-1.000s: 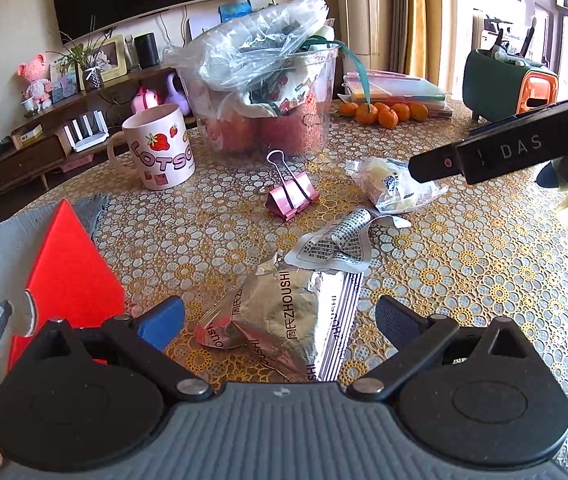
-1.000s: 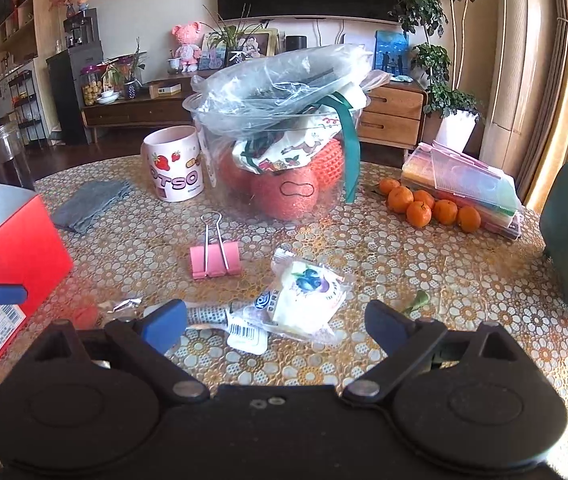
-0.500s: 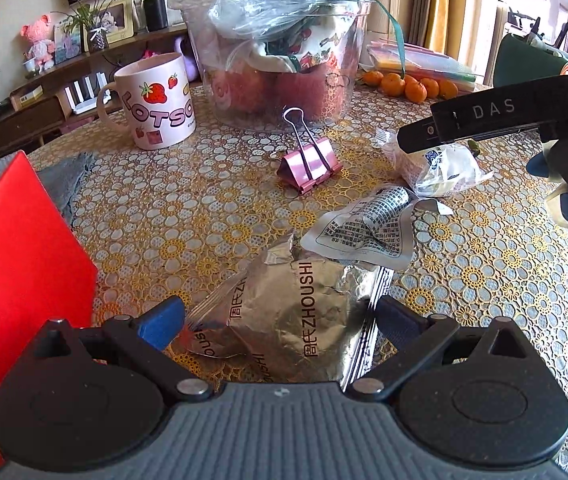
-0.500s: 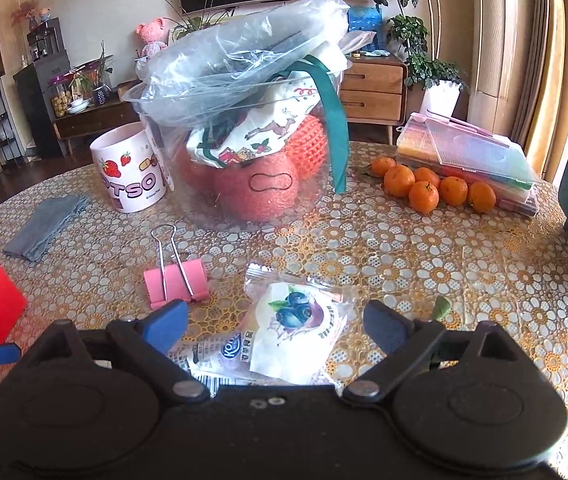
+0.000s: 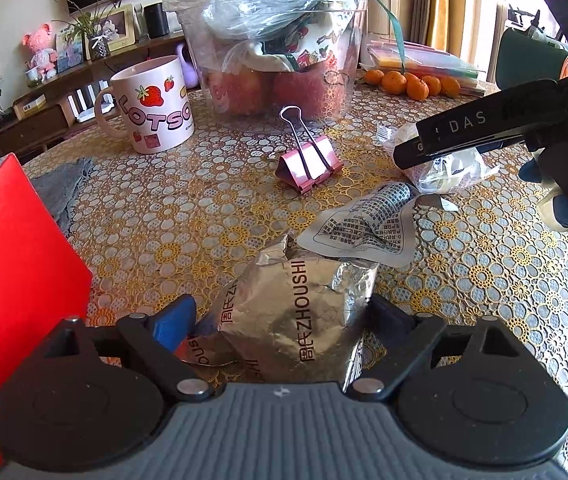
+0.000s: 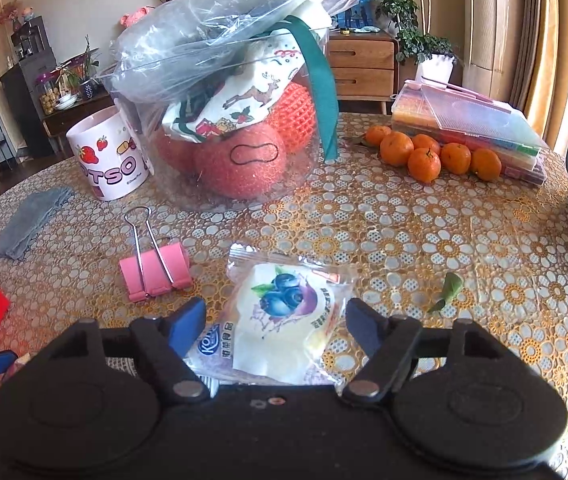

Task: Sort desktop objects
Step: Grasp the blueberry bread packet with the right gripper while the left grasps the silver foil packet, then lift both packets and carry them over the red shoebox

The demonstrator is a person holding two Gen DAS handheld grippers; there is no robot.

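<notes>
My left gripper (image 5: 280, 320) is open with its fingers on either side of a crumpled silver foil packet (image 5: 299, 312) lying on the table. A torn white wrapper (image 5: 367, 230) lies just beyond it. My right gripper (image 6: 276, 320) is open around a clear blueberry snack packet (image 6: 287, 312) on the table; the same packet shows in the left wrist view (image 5: 443, 160) under the right gripper's body (image 5: 483, 128). A pink binder clip (image 6: 154, 270) lies left of the snack packet and also shows in the left wrist view (image 5: 309, 162).
A red box (image 5: 12, 272) stands at the left. A strawberry mug (image 5: 152, 108), a clear tub with a plastic bag and fruit (image 6: 236, 120), a grey cloth (image 6: 28, 222), several tangerines (image 6: 427, 156) and a plastic case (image 6: 471, 120) sit further back. A small leaf (image 6: 447, 290) lies right.
Both grippers have moved forward and down. The foil packet now sits between the left fingers and the blueberry packet between the right fingers. Both jaws have narrowed slightly.
</notes>
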